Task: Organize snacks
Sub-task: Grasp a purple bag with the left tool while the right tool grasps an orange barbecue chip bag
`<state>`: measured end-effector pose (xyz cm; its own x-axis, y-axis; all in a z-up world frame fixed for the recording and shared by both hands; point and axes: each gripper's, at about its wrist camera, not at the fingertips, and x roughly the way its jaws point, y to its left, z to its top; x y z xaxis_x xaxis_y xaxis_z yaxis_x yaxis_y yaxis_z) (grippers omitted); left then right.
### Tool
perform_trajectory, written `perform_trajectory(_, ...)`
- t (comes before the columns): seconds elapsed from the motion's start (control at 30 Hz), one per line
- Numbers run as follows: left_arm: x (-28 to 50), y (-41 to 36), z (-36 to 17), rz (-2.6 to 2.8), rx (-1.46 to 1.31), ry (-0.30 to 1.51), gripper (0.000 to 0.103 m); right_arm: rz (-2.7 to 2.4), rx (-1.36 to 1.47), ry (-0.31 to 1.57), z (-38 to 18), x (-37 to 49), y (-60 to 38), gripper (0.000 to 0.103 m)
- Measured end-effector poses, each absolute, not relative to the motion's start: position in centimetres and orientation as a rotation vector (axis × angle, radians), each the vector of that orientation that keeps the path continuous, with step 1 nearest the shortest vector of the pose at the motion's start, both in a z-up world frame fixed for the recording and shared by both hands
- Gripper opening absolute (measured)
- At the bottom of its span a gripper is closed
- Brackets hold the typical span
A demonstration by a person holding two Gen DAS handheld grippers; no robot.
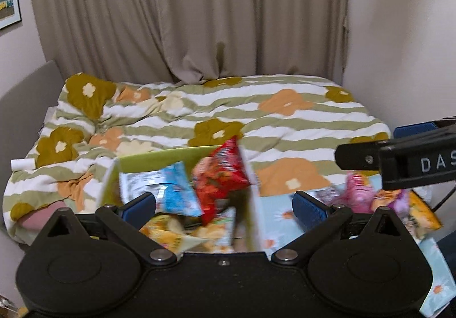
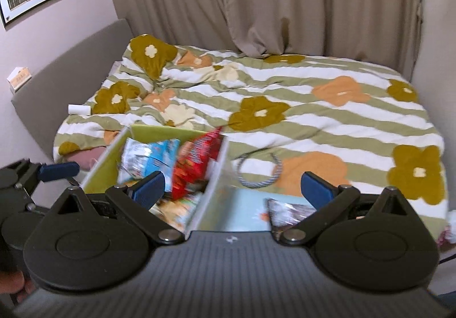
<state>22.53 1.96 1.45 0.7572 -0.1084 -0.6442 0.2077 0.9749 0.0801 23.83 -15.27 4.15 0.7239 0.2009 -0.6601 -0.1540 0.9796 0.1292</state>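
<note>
Both grippers empty, fingers spread | red packet [image 1: 221, 175] tops box rim [image 1: 168, 153]

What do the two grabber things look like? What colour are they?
Both grippers are mostly black plastic. The left gripper has two blue padded fingers, black link arms with silver bolts, and round black discs at its base. The right gripper looks the same, but its base plate is grey and ribbed. Seen from the left wrist camera, its side has white letters reading "DAS".
</note>
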Motion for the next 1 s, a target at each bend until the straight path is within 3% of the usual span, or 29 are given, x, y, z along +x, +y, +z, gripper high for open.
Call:
perform_trajectory(0.57, 19.0, -12.6, -1.9, -0.286, 0.194, 0.712, 0.103, 0.091, 0.017, 0.788, 0.5, 16.0, -32.0, 0.103)
perform_trajectory(1.0, 23.7, -21.0, -6.7, -0.582, 0.371, 0.761, 0.102, -0.023, 0.148, 0.897, -5.9, 15.4, -38.1, 0.103)
